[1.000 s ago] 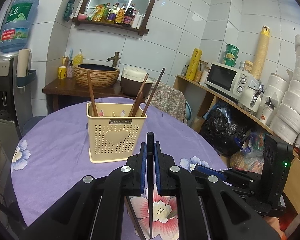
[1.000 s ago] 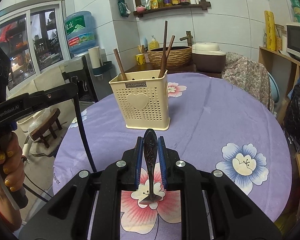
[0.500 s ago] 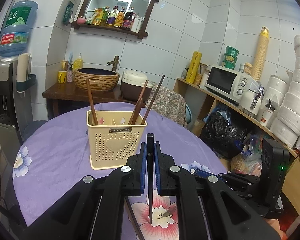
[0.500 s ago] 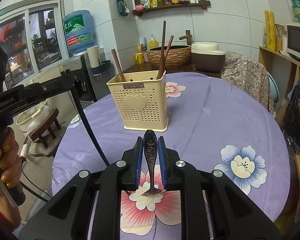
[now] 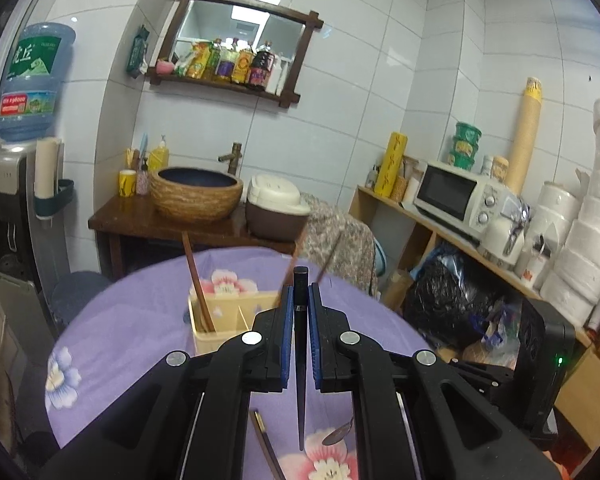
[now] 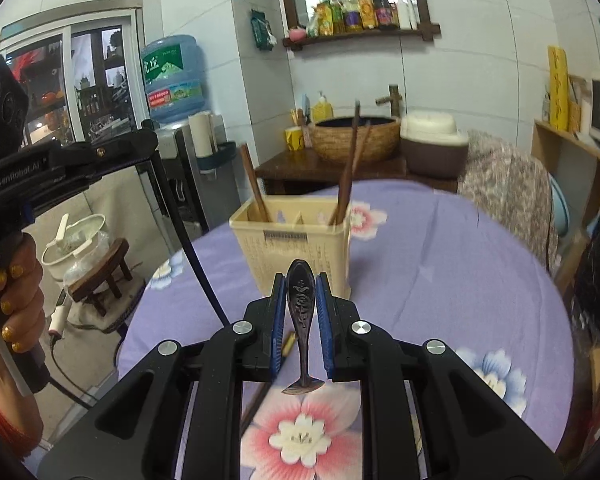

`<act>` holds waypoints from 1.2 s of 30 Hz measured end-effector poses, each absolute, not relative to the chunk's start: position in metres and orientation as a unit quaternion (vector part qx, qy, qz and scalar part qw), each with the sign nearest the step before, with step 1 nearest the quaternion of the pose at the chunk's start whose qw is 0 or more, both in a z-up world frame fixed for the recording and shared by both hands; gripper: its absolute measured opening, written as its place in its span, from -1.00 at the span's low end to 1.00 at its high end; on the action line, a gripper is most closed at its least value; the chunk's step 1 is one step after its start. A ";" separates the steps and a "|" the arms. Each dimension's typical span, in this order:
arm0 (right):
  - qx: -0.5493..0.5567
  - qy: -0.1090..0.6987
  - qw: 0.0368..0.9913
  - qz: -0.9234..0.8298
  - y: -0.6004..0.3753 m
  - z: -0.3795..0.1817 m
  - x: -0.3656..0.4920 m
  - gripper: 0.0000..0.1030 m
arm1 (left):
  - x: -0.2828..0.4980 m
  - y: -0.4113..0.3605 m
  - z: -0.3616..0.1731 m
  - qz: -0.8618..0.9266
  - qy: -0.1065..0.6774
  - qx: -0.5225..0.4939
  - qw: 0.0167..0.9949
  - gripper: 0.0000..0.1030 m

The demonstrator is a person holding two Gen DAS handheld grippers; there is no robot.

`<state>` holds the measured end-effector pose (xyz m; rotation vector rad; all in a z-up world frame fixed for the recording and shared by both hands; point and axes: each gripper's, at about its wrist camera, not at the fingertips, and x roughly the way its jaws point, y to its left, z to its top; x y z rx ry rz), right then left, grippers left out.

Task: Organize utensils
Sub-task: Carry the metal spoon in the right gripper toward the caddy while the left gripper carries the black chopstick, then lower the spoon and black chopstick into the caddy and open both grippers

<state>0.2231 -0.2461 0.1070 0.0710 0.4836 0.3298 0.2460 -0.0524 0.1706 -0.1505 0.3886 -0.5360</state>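
My left gripper [image 5: 300,294] is shut on a black chopstick [image 5: 300,360] that hangs tip down above the table. My right gripper [image 6: 301,284] is shut on a dark spoon [image 6: 301,320] held by its handle, bowl down. A cream perforated utensil holder [image 6: 296,240] stands on the purple floral tablecloth [image 6: 440,264] just beyond both grippers, with three brown chopsticks [image 6: 350,168] standing in it. The holder [image 5: 224,316] lies partly behind my left fingers. Another chopstick [image 5: 266,444] lies on the cloth under the left gripper. The left gripper also shows in the right wrist view [image 6: 80,160].
A wooden side table with a woven basin [image 5: 196,194] and rice cooker [image 5: 276,212] stands behind the round table. A shelf with a microwave [image 5: 456,196] and stacked paper rolls is at the right. A water dispenser [image 5: 8,200] stands left. A small stool [image 6: 104,276] is on the floor.
Both grippers have risen and moved toward the holder, which now sits lower and closer in both views. Each keeps its utensil.
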 end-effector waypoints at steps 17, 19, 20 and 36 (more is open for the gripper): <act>0.005 0.164 0.980 0.110 -0.194 0.177 0.336 -0.68 | 0.328 -0.047 0.218 -0.160 0.140 -0.055 0.976 -0.84; 0.002 0.181 0.978 0.106 -0.189 0.159 0.348 -0.68 | 0.335 -0.048 0.207 -0.161 0.149 -0.054 0.974 -0.84; 0.002 0.188 0.977 0.104 -0.188 0.151 0.351 -0.68 | 0.338 -0.049 0.199 -0.161 0.155 -0.051 0.973 -0.84; -0.029 0.241 0.965 0.094 -0.179 0.075 0.357 -0.68 | 0.359 -0.055 0.110 -0.159 0.231 -0.043 0.959 -0.83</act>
